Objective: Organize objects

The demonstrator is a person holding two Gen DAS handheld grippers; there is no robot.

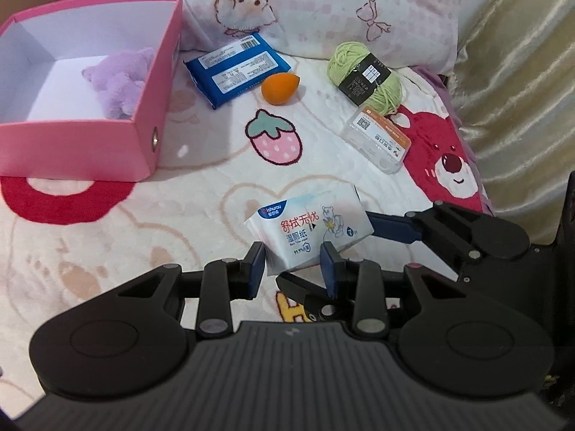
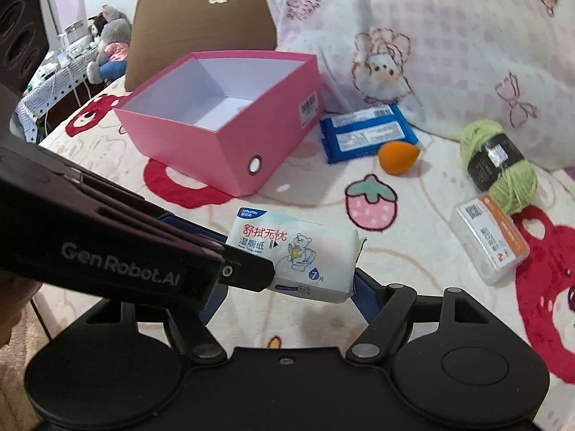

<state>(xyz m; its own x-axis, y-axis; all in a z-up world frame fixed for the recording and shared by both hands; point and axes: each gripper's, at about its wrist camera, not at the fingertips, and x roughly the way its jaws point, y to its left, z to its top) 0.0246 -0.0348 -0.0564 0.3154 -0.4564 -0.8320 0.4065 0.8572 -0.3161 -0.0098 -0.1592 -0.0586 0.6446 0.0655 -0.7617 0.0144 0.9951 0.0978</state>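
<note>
Pink box (image 1: 90, 122) sits far left on the blanket (image 1: 107, 251) with a purple plush (image 1: 118, 82) inside; the wet-wipe pack (image 1: 309, 233) hangs mid-frame above the blanket, left gripper (image 1: 294, 269) pinching its near edge narrowly, right gripper (image 2: 287, 287) clamping its ends wide; green yarn (image 1: 366, 72) lies far right.

wet-wipe pack (image 2: 293, 251): "ishurou" logo, red Chinese characters, "7" in a blue drop
left gripper (image 1: 294, 269) arm: "GenRobot.AI" in the right wrist view
blue packet (image 1: 237, 68): barcode, print too small
yarn ball (image 1: 364, 76) band: unreadable
clear case (image 1: 377, 138): QR code
</note>
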